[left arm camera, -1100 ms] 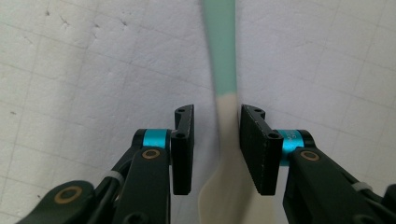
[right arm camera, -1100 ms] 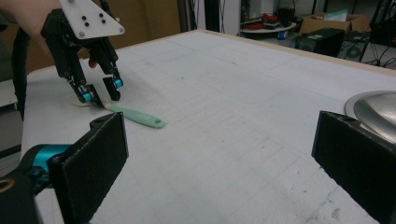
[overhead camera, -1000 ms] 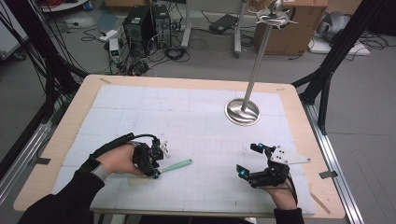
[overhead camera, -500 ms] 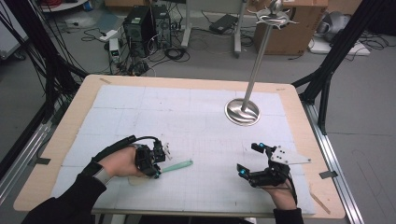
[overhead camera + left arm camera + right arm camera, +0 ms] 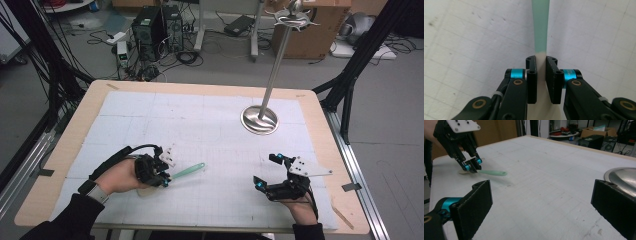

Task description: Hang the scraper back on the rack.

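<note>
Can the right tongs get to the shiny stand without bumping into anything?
Probably yes. The right tongs are open and hold nothing, and only bare white mat lies between them and the stand. The spatula lies off toward the left tongs.

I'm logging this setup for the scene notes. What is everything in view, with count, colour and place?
Spatula: one, mint-green handle with a cream blade, near-left part of the table, between the left gripper's jaws.
Stand: one, silver, round base with a tall pole, far-right part of the table.
Mat: one, white with a grid, covering the tabletop.
Table: one, light wood rim.
Computer towers: dark, on the floor beyond the table.
Cardboard box: one, brown, floor far right.
Left gripper: black, closed on the spatula.
Right gripper: black, jaws apart, near right.
</note>
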### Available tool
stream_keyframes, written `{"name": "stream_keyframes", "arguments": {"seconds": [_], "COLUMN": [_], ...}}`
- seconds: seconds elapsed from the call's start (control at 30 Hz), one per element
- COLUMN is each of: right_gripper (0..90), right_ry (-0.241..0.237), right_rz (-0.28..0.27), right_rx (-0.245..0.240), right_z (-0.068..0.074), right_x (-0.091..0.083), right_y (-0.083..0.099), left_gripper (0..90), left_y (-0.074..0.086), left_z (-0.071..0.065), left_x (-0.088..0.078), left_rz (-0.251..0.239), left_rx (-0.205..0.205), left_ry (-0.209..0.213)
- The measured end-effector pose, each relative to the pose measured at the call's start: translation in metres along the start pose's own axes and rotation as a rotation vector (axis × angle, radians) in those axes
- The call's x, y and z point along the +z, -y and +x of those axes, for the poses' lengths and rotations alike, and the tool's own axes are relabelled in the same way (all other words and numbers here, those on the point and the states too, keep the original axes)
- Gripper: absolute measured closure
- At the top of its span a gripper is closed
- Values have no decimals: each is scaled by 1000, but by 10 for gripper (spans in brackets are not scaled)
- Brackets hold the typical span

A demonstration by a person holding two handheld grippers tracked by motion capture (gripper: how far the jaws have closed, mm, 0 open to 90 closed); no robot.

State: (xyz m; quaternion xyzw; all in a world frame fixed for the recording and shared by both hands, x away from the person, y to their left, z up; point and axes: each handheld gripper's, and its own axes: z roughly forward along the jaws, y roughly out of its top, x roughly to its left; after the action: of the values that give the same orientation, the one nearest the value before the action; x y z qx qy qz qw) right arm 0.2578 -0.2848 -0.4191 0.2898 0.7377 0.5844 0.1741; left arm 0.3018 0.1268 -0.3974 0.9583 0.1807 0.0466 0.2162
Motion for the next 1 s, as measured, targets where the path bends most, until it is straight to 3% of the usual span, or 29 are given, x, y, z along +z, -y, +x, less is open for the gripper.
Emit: {"name": "stream_keyframes", "arguments": {"seconds": [0.23, 0.27, 0.3, 0.33, 0.47, 0.9, 1.0], "right_gripper": [24, 25, 24, 24, 24, 24, 24], "right_ry": [-2, -3, -2, 1, -2, 2, 2], "right_rz": [5, 4, 5, 1, -4, -22, -24], "right_rx": [-1, -2, 1, -3, 1, 12, 12], "right_z": [1, 1, 1, 0, 1, 0, 0], "right_x": [1, 1, 0, 0, 0, -3, -4], "right_y": [0, 0, 0, 0, -1, -2, -2], "left_gripper": [804, 804, 804, 804, 804, 804, 803], "left_y": [6, 7, 7, 7, 7, -5, -11], "left_z": [3, 4, 4, 4, 6, 5, 4], "left_x": [-14, -17, -19, -19, -24, -21, -20], "left_rz": [-126, -181, -215, -215, -339, -609, -648], "left_rx": [-45, -58, -63, -63, -102, -229, -247], "left_ry": [11, 8, -6, -6, -33, -85, -124]}}
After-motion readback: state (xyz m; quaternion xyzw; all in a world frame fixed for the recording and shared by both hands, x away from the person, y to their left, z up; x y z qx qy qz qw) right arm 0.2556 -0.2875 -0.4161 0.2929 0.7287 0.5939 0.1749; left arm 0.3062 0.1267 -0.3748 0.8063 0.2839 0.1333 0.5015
